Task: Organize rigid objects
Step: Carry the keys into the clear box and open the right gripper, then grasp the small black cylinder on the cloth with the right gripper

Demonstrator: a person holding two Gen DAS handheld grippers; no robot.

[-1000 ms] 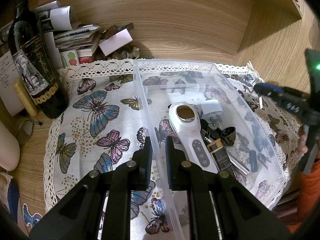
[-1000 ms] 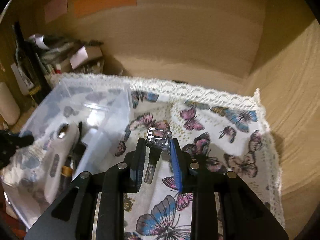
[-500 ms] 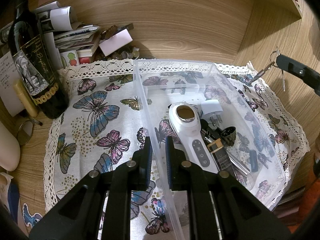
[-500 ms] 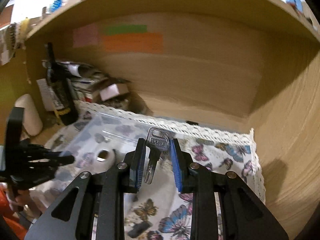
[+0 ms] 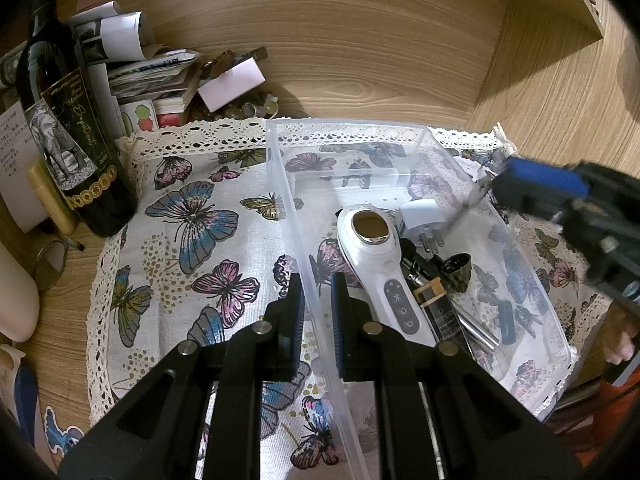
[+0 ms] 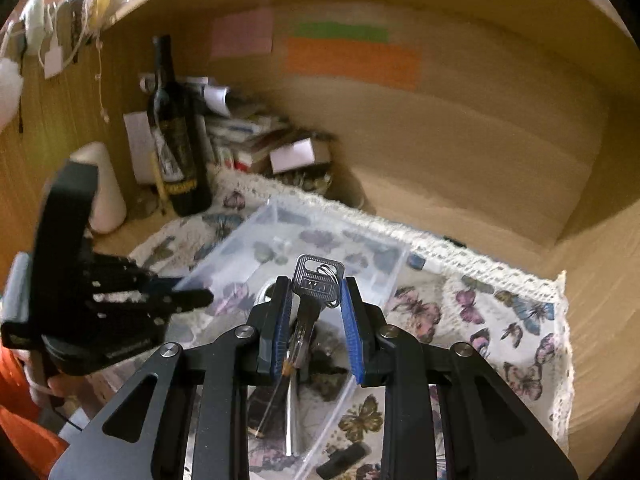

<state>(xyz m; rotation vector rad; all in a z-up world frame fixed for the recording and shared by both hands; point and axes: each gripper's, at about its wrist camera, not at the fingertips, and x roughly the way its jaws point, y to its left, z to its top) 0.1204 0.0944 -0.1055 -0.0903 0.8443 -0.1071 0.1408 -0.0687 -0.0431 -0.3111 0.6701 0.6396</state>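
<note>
A clear plastic bin [image 5: 288,196] sits on a butterfly cloth [image 5: 192,232]. It holds a white handheld device [image 5: 376,256], a white plug adapter [image 5: 422,216] and several dark small items. My left gripper [image 5: 317,312] is shut on the bin's left wall. My right gripper [image 6: 312,312] is shut on a silver key [image 6: 316,284] and holds it above the bin [image 6: 304,236]. It also shows in the left wrist view [image 5: 540,184], over the bin's right side.
A dark wine bottle [image 5: 68,128] stands at the back left beside a pile of papers and small boxes [image 5: 168,76]. Wooden walls close the back and right. A small black object [image 6: 344,456] lies on the cloth near the bin.
My right gripper has carried the key up off the cloth and leftward over the bin. My left gripper has stayed on the bin wall.
</note>
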